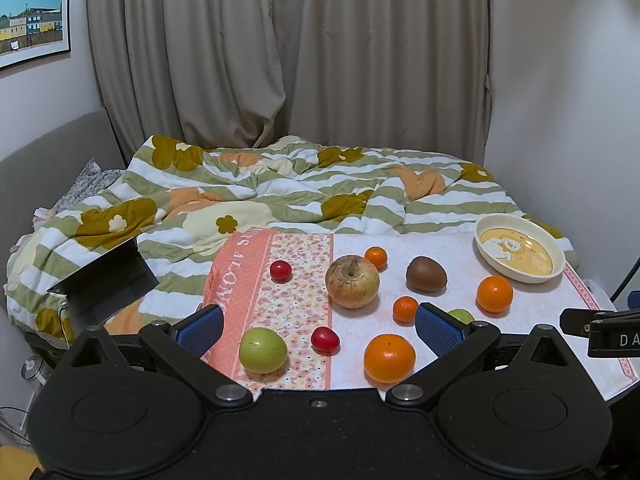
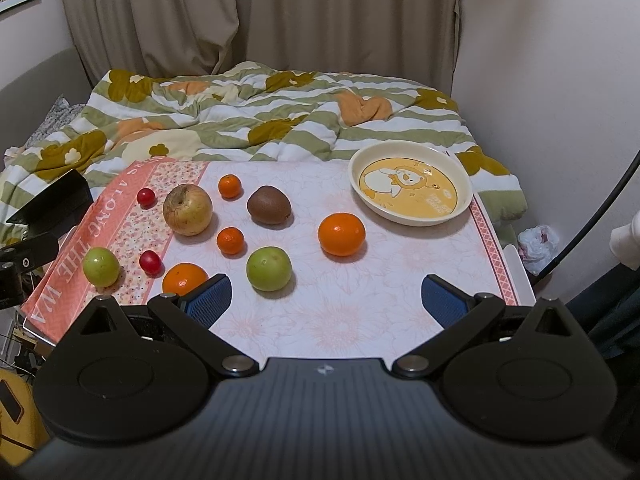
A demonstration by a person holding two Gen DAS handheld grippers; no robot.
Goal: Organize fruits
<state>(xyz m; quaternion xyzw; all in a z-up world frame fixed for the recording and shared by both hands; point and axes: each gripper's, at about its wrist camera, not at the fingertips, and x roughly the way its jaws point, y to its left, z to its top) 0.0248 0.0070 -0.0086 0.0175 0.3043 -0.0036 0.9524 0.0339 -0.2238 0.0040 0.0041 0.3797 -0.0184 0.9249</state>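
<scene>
Several fruits lie on a pink floral cloth (image 2: 360,312): a yellowish apple (image 2: 187,209), a brown kiwi (image 2: 269,205), two large oranges (image 2: 341,234) (image 2: 185,278), two small mandarins (image 2: 230,186) (image 2: 230,240), two green fruits (image 2: 268,269) (image 2: 101,266) and two red cherry-like fruits (image 2: 146,197) (image 2: 151,261). A cream plate with a duck picture (image 2: 410,182) sits empty at the far right. My left gripper (image 1: 318,326) is open and empty over the near left fruits. My right gripper (image 2: 325,296) is open and empty above the cloth's near edge.
Behind the table lies a bed with a green-striped flowered duvet (image 2: 260,120), then curtains (image 2: 280,20). A dark laptop-like object (image 1: 108,276) sits at the left. A white plastic bag (image 2: 538,242) lies on the floor right of the table.
</scene>
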